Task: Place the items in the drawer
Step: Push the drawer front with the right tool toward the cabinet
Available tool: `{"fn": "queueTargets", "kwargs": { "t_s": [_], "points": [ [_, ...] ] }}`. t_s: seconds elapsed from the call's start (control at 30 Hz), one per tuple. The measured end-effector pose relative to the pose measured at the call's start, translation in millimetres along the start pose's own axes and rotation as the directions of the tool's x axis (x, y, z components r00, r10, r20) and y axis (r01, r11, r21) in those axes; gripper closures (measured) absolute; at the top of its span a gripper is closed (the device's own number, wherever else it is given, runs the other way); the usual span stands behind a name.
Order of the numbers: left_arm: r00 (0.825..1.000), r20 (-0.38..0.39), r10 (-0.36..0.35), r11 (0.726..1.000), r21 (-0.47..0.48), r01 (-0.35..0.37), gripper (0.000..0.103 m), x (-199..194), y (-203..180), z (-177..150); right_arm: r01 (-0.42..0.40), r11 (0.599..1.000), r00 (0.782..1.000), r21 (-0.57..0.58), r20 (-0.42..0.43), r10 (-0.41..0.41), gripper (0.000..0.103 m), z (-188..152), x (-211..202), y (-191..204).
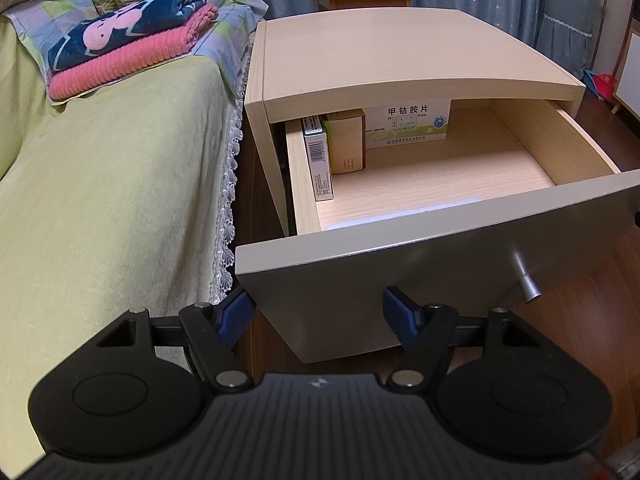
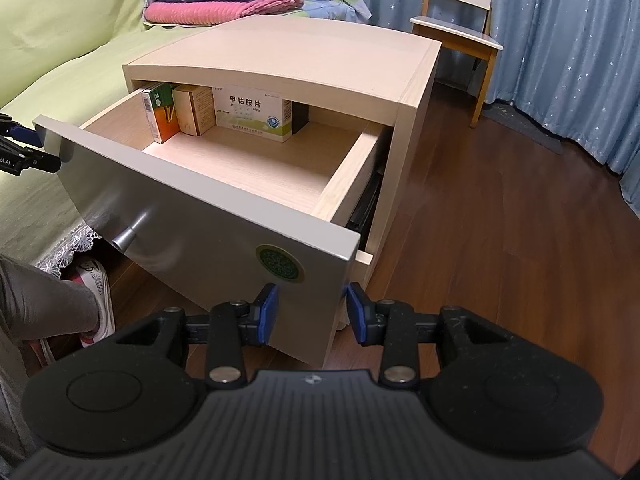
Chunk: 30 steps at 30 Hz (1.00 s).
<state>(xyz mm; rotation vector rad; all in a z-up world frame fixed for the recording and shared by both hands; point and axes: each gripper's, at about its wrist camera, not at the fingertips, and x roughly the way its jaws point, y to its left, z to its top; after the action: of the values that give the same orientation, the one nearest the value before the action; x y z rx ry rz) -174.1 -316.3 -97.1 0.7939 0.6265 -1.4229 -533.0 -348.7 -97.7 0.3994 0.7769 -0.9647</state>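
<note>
The wooden nightstand's drawer [image 1: 400, 184] [image 2: 256, 160] is pulled out. Three medicine boxes stand at its back: a white-grey box [image 1: 318, 156] with an orange-green face [image 2: 160, 114], a tan box [image 1: 347, 142] [image 2: 194, 114], and a wide white box with printed characters [image 1: 408, 124] [image 2: 252, 114]. A small dark box [image 2: 300, 118] sits behind the white one. My left gripper [image 1: 320, 316] hovers open and empty before the grey drawer front [image 1: 380, 276], low at its left corner. My right gripper [image 2: 312, 312] is open and empty at the front's right lower corner [image 2: 240, 220]. The left gripper [image 2: 24, 152] also shows at the right view's left edge.
A bed with a green cover [image 1: 100, 200] and folded blankets [image 1: 128, 40] runs along the nightstand's left. A metal knob [image 1: 526, 280] [image 2: 126, 236] juts from the drawer front. A wooden chair [image 2: 460, 28] and curtains stand behind. A person's leg and slipper [image 2: 92, 292] rest on the wood floor [image 2: 500, 220].
</note>
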Motion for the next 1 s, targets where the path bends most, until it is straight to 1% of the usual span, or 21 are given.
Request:
{"fn": "queueTargets", "kwargs": {
  "t_s": [0.8, 0.93, 1.0],
  "points": [
    [1.0, 0.014, -0.001, 1.0, -0.012, 0.001, 0.032, 10.0, 3.2, 12.0, 0.027, 1.0, 0.999, 0.014, 0.026, -0.028, 0.07, 11.2, 13.4, -6.6],
    [1.0, 0.005, 0.004, 0.999, -0.034, -0.004, 0.032, 10.4, 2.4, 12.0, 0.04, 0.998, 0.999, 0.041, 0.025, -0.041, 0.07, 10.9, 13.3, -5.6],
    [1.0, -0.013, 0.008, 0.998, -0.06, -0.009, 0.032, 9.9, 1.5, 10.5, 0.051, 0.996, 0.998, 0.068, 0.022, -0.052, 0.07, 9.9, 11.9, -4.4]
  ]
}}
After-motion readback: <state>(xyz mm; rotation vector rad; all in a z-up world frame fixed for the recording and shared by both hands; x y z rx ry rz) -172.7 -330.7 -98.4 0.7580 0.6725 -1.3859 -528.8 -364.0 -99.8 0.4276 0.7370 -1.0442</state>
